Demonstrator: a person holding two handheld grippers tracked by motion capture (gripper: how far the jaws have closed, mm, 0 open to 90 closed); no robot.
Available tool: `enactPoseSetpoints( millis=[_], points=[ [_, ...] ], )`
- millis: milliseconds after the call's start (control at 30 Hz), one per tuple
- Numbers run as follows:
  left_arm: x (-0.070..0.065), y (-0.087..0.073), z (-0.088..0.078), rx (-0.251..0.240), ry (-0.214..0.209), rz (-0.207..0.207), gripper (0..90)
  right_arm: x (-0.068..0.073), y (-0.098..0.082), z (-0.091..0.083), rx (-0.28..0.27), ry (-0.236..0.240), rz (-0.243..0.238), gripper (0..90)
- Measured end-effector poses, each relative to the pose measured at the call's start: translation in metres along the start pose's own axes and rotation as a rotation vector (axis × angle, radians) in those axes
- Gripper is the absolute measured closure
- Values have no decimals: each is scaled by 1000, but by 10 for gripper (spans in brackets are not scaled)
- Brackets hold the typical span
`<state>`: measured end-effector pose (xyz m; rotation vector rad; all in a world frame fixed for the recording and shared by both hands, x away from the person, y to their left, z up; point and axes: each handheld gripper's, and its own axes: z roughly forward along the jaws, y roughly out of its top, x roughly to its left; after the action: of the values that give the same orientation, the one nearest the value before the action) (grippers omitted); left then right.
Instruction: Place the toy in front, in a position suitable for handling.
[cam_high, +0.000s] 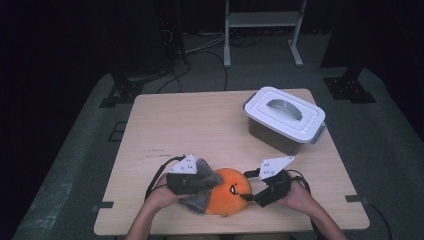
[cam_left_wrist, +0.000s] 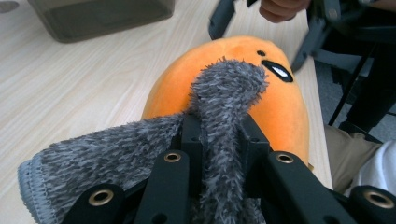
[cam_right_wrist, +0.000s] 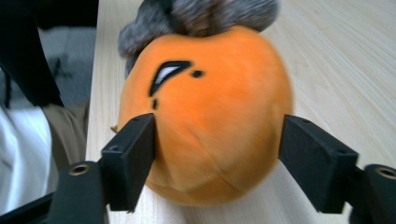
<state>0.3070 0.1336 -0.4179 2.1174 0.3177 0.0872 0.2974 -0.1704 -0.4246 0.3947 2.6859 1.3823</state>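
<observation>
- Near the table's front edge, between the two hands, lies the orange plush toy (cam_high: 229, 197), a rounded ball with a stitched face on its upper right side; it rests on the wooden table (cam_high: 200, 125).
- Against the toy's left flank lies a grey fuzzy cloth (cam_high: 202, 185), draped partly over the top of the toy and touching it.
- Left gripper (cam_left_wrist: 219, 140): jaws drawn together and clamped on a fold of the cloth, whose tip stands up against the orange surface.
- Right gripper (cam_right_wrist: 217, 158): jaws apart, one on either side of the toy's lower half; the left jaw looks to touch the plush, the right jaw stands just clear, so no grip is judged.
- Governing relation: the toy lies straight ahead of the right gripper and between its jaws, while the cloth comes in from the opposite side; the right hand is the one placed to steady the toy.
- Far right of the table: a grey lidded box (cam_high: 284, 120), closed, well apart from the work.
</observation>
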Motion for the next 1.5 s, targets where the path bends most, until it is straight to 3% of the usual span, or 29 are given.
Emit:
enactPoseSetpoints(
  millis=[133,200,233,333,367,433,533,700,833,967,1133,1233,1367,1500],
  points=[
    [1,-1,0,-6,-11,-8,767,-9,-5,3,-8,31,58,220],
    [0,3,0,6,24,4,768,-9,-6,9,-4,52,68,275],
    [-1,5,0,7,36,5,768,-7,-4,11,-7,45,66,347],
    [-2,12,-3,-8,56,11,771,0,4,7,-20,9,18,468],
    [-5,20,-6,-42,45,20,770,3,8,6,-27,1,12,486],
    [-10,30,-5,-63,29,44,770,9,12,7,-17,-13,-22,494],
    [-16,36,1,-28,32,89,770,15,17,10,-1,-37,-66,518],
    [-6,21,1,-26,33,35,772,12,13,5,18,-42,-78,561],
    [1,11,-7,-6,72,-1,772,12,14,2,20,-56,-91,565],
    [0,12,-10,-12,73,0,772,12,15,1,3,-68,-85,566],
    [-9,34,-15,-72,61,46,771,18,21,1,-17,-94,-100,561],
    [-9,31,-8,-15,75,63,771,18,20,4,-14,-74,-86,524],
    [1,13,0,-15,29,-18,772,14,16,5,-12,-40,-57,381],
    [9,6,-8,-12,35,-54,771,3,10,-1,10,-24,-61,357]
  ],
)
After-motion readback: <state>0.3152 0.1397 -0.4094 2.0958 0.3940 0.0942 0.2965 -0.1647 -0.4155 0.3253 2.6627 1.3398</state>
